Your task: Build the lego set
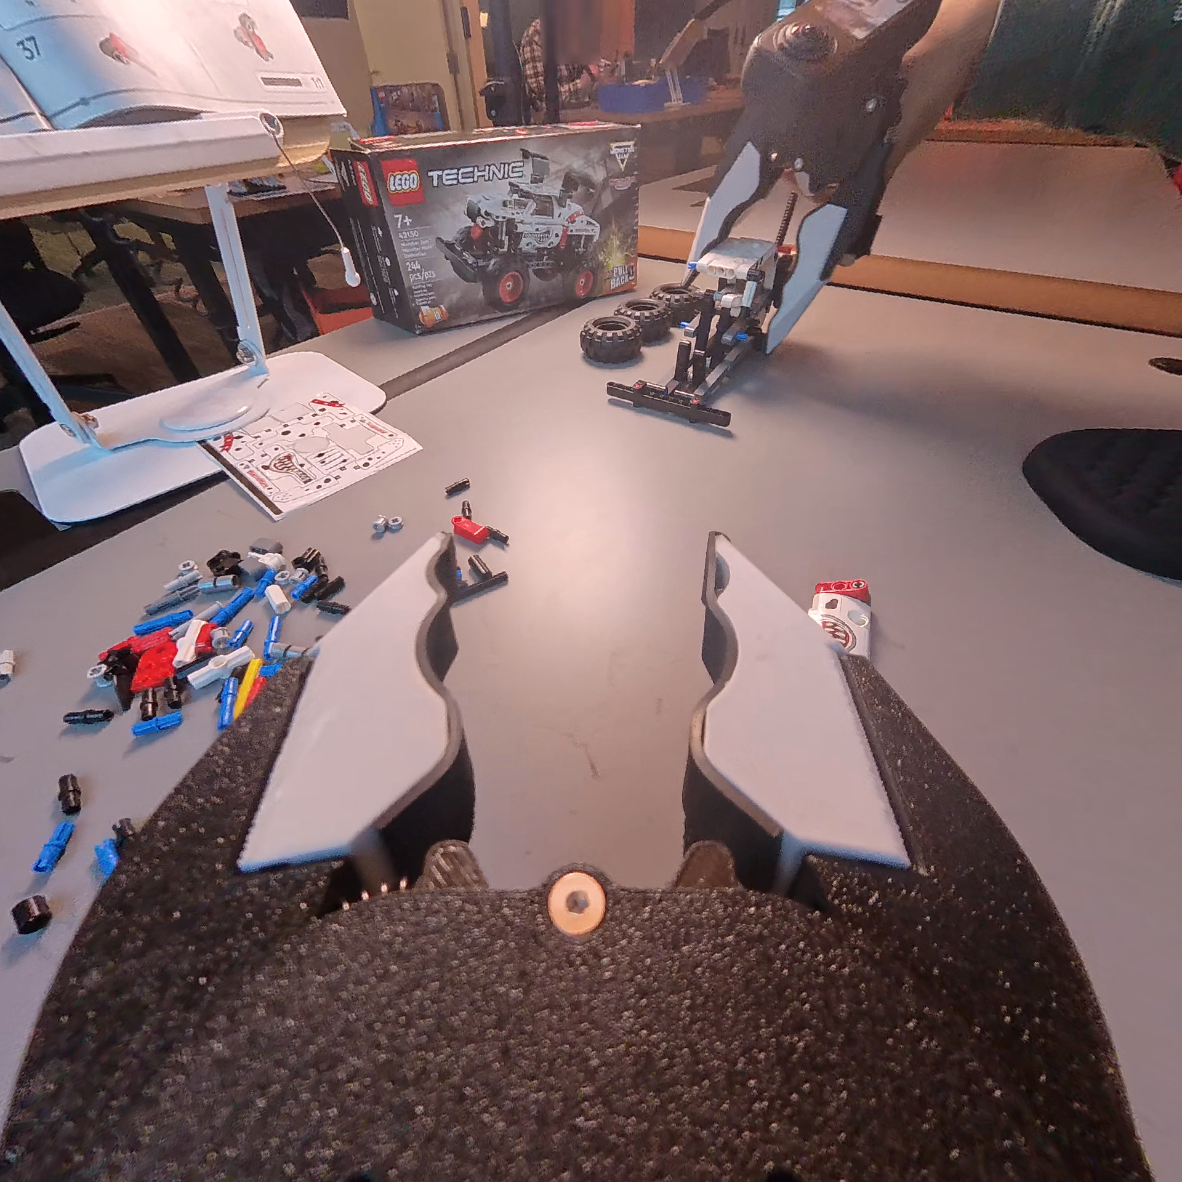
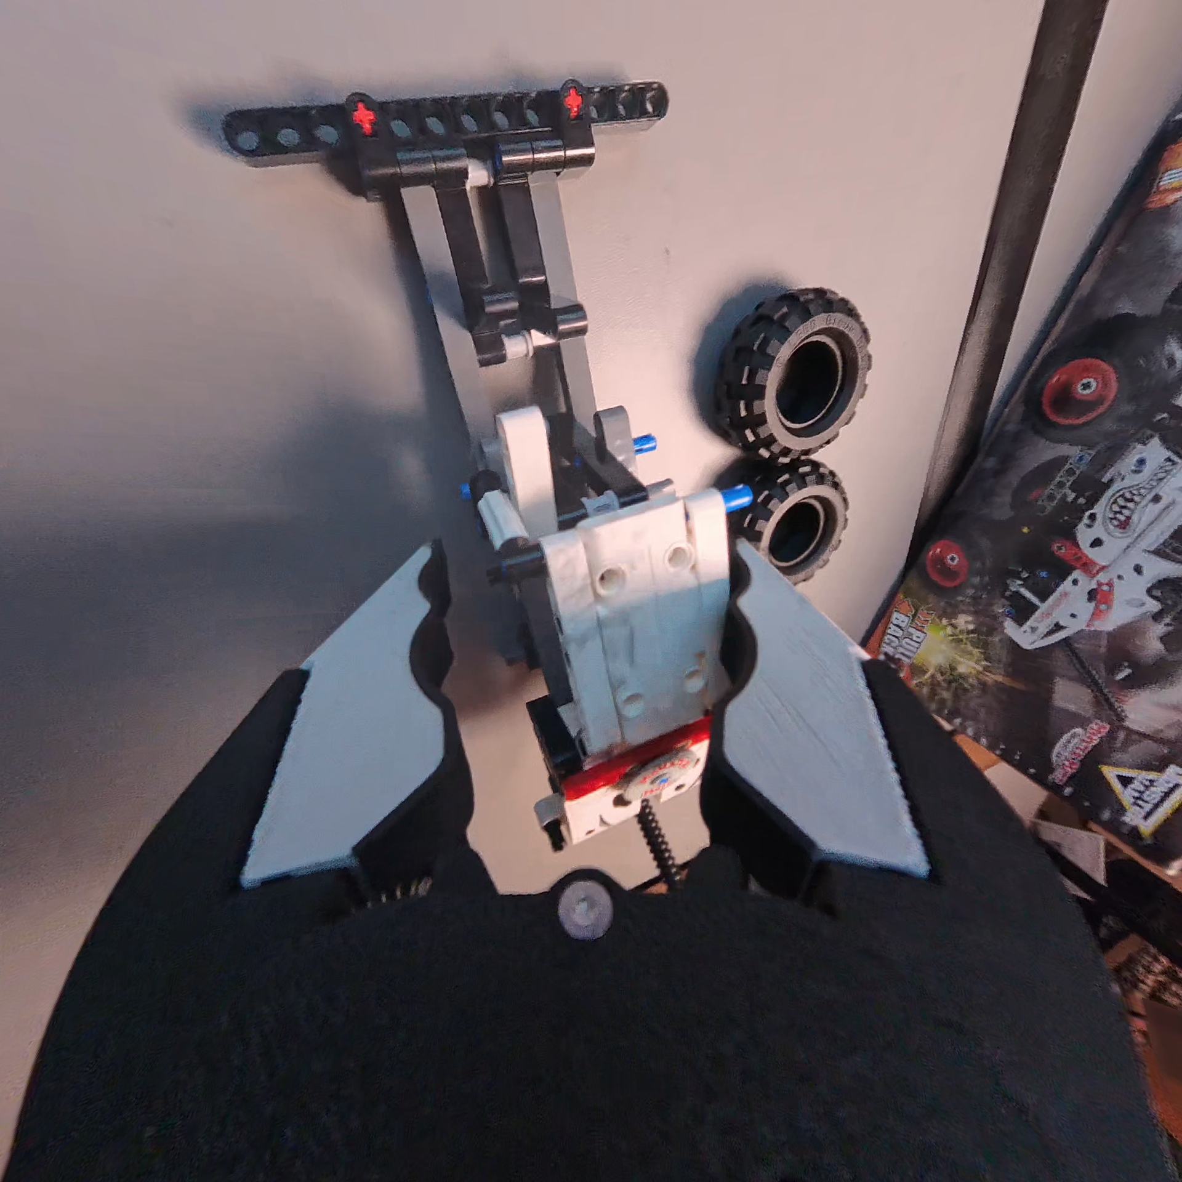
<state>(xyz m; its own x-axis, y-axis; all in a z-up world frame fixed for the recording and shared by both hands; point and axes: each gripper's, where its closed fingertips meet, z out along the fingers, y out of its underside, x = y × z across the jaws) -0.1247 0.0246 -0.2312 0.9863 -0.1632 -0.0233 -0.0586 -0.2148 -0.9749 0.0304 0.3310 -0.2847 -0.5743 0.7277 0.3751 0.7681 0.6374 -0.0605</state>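
Part-built truck chassis on the worktop, many pieces loose.

Left wrist view: the left claw hangs wide and empty over the worktop, loose pieces beside it, tyres unfitted. Right wrist view: the right claw stands wide around the chassis, one finger touching its white block; much remains, I judge.
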